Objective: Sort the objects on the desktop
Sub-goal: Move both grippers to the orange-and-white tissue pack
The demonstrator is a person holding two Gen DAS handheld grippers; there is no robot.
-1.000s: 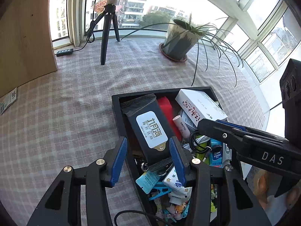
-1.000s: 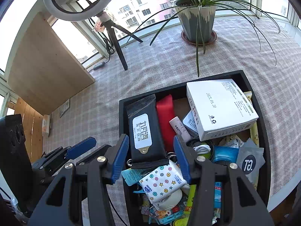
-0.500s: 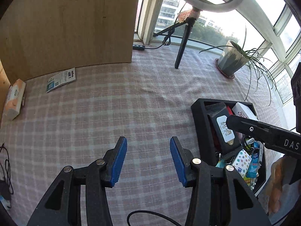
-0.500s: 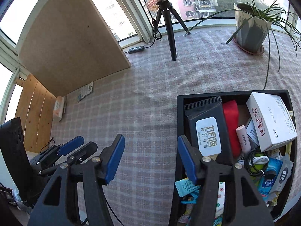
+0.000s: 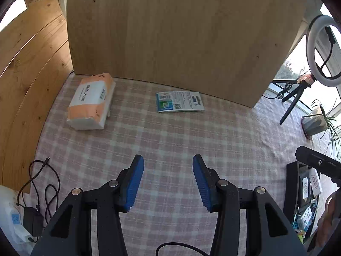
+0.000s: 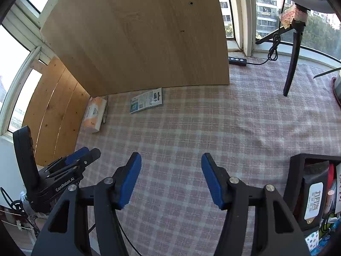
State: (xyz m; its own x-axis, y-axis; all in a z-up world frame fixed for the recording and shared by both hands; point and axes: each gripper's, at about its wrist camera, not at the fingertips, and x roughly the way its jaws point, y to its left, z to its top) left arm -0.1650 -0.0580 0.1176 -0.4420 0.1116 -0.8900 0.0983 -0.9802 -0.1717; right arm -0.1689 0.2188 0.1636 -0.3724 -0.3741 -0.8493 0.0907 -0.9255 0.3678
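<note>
Left wrist view: left gripper over bare checked cloth on the desk, jaws about half apart, nothing between the blue pads. Ahead and to the left, a tissue pack lies against the upright wooden board; a printed leaflet lies flat ahead, just in front of the board's foot. Both well apart from the jaws. Black tray of mixed small items sits at the far right edge, partly hidden by the right gripper's finger. Cable and charger lie at the lower left.

Right wrist view: right gripper also above bare cloth, jaws wide and empty; they have just been opening. Black tray sits right of the jaws at the frame edge, with a dark wipes pack inside. Tissue pack and leaflet lie far ahead by the board. Left gripper shows at lower left. Tripod leg stands at the upper right.
</note>
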